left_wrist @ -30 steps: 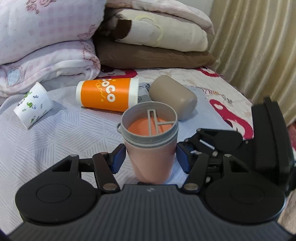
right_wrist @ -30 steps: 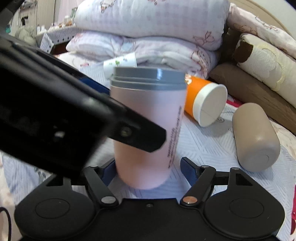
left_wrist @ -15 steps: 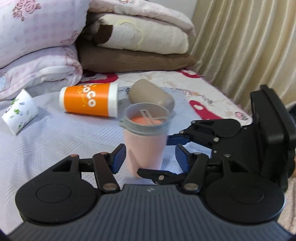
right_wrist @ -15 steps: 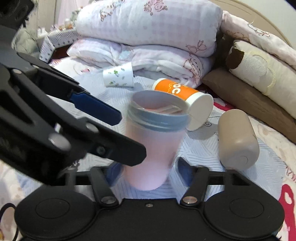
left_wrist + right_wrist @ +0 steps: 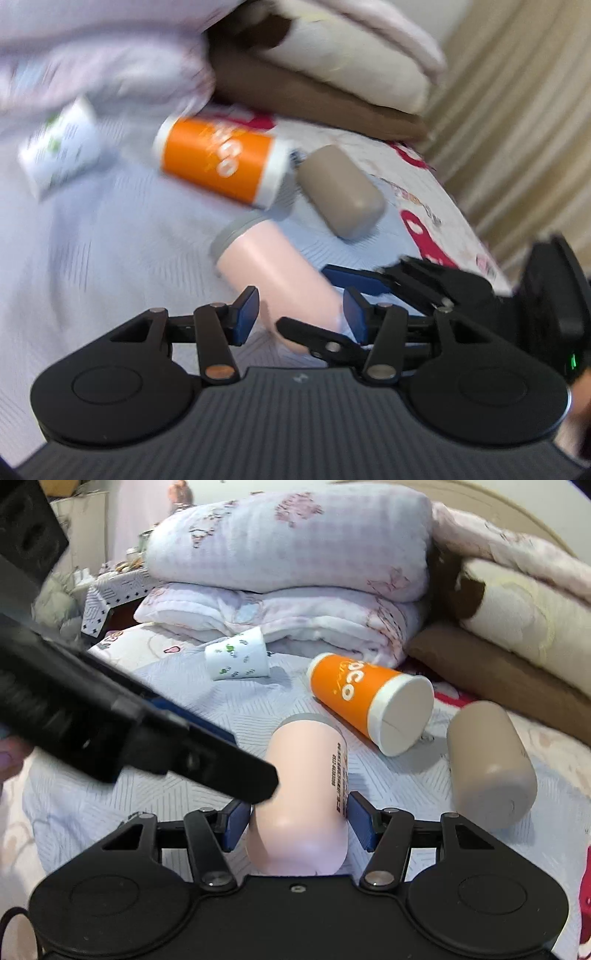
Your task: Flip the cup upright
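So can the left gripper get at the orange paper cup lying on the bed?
Probably not directly: the pink plastic cup lies between the open left gripper and the orange paper cup, blocking a straight approach.

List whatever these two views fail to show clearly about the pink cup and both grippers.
- Pink cup mouth: faces away in the right wrist view; motion blur smears it in the left wrist view.
- Left gripper contact: blur hides whether its pads touch the cup.
- Right gripper left pad: partly covered by the left gripper's black body.
- Cup's printed text: too small to read.
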A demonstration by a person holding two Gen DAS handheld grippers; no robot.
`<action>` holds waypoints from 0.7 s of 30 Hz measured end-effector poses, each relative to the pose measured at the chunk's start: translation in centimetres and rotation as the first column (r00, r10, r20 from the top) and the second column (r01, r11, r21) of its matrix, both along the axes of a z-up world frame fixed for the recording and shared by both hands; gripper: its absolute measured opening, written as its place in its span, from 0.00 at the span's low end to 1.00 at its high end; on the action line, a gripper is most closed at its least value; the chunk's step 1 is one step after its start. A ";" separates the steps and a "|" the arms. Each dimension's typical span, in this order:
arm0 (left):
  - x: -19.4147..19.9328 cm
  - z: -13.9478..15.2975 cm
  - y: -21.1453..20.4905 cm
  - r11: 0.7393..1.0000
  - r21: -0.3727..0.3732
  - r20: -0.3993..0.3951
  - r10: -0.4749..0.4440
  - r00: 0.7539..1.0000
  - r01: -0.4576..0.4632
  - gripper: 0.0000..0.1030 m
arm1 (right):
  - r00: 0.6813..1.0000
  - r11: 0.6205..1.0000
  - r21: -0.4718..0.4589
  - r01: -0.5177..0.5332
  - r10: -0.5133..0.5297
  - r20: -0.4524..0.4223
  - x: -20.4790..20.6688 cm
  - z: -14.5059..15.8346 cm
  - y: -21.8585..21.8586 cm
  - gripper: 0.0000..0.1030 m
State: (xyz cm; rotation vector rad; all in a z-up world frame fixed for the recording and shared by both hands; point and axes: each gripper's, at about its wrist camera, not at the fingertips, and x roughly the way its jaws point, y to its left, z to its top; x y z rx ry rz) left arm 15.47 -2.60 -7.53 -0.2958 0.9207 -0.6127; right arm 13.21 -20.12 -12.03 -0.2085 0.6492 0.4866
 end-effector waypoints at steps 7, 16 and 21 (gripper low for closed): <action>3.6 -3.0 1.1 0.991 -0.107 -0.235 0.049 0.971 -0.076 0.47 | 0.967 0.999 0.036 0.020 -0.010 -0.255 3.6 1.0 -0.5 0.72; 6.2 -4.8 0.8 0.979 -0.154 -0.350 0.070 0.934 -0.131 0.53 | 0.892 0.982 -0.135 -0.132 0.058 -0.448 9.3 -0.2 2.8 0.72; 6.7 -5.5 1.3 0.966 -0.197 -0.393 0.080 0.916 -0.169 0.57 | 0.904 0.982 -0.134 -0.133 0.065 -0.423 9.5 -0.3 2.9 0.69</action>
